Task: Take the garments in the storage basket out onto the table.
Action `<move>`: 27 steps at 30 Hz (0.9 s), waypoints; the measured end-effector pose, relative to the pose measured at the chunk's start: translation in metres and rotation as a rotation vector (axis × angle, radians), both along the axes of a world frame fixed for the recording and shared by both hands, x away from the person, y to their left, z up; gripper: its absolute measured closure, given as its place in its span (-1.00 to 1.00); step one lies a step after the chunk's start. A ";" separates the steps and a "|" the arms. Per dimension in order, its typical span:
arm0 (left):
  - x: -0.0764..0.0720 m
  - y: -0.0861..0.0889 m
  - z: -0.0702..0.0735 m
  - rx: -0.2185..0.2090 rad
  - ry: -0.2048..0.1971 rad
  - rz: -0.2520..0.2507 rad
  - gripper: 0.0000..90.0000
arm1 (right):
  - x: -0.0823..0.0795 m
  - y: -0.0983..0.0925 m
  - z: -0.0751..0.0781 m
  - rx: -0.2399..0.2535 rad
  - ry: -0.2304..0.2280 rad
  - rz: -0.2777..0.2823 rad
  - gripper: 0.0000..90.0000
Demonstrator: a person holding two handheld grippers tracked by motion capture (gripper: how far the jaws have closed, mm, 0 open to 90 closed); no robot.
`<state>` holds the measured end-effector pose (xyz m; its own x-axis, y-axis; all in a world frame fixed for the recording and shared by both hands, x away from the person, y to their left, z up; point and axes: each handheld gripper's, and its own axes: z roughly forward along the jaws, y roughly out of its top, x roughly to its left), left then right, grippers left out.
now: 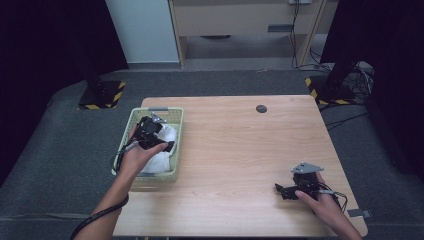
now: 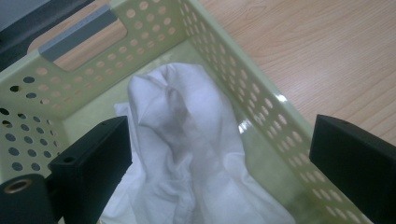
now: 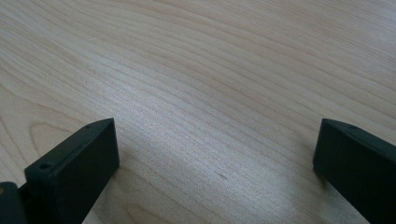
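Right gripper (image 3: 215, 154) jaws wide apart, low over bare wooden table (image 3: 210, 70).

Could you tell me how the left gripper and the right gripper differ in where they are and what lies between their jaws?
The left gripper hangs over the green basket, while the right gripper sits low over the bare wooden table. A white cloth lies below the left one's jaws; plain wood lies under the right's. Both stand wide open, holding nothing.
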<state>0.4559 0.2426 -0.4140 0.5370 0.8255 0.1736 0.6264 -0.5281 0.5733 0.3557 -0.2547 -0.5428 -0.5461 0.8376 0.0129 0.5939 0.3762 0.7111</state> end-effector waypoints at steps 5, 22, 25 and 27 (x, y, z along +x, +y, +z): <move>0.011 0.009 -0.008 0.011 0.016 0.015 -0.89 | 0.000 0.000 0.000 0.000 0.000 0.000 -0.99; 0.045 0.025 -0.058 -0.029 0.126 0.018 -0.90 | 0.001 0.000 0.000 -0.001 -0.001 0.002 -0.99; 0.048 0.023 -0.063 -0.041 0.138 -0.014 -0.92 | 0.001 0.000 0.000 -0.002 -0.002 0.002 -0.99; 0.050 0.021 -0.066 -0.031 0.153 -0.040 -0.95 | 0.001 0.000 0.000 -0.002 -0.001 0.002 -0.99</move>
